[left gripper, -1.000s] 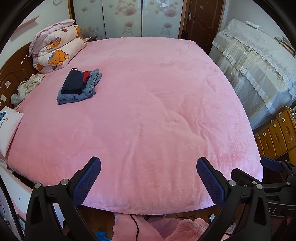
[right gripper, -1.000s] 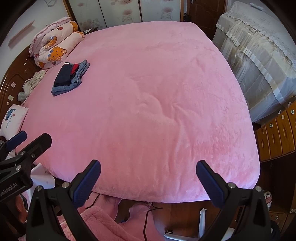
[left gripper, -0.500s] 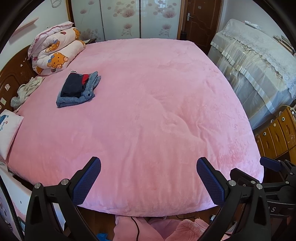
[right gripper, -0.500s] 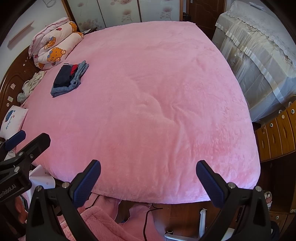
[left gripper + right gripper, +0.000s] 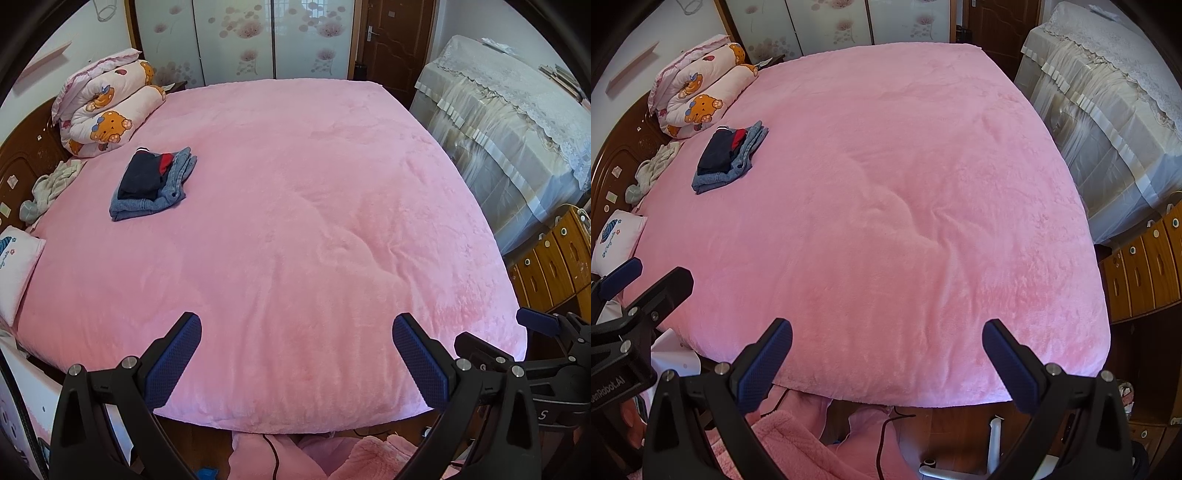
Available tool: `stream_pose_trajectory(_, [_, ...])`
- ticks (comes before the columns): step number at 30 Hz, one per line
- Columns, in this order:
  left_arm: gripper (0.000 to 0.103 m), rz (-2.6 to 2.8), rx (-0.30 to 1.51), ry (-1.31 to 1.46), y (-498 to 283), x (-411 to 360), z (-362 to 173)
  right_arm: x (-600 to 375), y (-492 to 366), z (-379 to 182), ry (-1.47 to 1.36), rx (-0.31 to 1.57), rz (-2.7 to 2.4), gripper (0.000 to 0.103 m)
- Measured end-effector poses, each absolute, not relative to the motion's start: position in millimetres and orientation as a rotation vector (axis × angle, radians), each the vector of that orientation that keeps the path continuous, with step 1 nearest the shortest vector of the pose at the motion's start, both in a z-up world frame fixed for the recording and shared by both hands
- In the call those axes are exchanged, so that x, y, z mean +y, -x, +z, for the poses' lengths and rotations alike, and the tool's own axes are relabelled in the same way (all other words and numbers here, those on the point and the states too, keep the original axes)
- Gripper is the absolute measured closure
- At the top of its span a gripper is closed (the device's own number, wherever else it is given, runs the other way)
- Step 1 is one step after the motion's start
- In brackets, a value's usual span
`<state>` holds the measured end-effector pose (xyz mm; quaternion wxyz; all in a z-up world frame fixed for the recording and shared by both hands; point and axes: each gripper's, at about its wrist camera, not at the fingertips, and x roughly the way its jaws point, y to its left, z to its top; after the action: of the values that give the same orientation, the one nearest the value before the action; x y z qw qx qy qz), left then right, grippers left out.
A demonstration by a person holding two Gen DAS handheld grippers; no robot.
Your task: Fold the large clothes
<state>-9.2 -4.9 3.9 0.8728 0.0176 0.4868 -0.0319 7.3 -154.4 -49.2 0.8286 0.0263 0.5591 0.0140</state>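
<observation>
Clothes (image 5: 153,182) lie folded at upper left of the bed (image 5: 314,221); both tools, left (image 5: 297,354) and right (image 5: 887,356), gape empty, so fetching the pink garment (image 5: 798,443) at lower frame seems next.

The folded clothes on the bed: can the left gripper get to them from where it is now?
Probably yes, but only after a long reach. The left gripper is open at the near edge of the bed, and the folded clothes lie far off near the headboard. Nothing lies between them.
</observation>
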Motion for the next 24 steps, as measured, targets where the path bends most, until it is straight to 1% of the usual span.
stream_pose_trajectory(24, [0.001,-0.067,1.016,-0.04,10.8,-5.0,3.7,-155.8,-9.4,-49.7,-0.058,1.188,0.026,0.0])
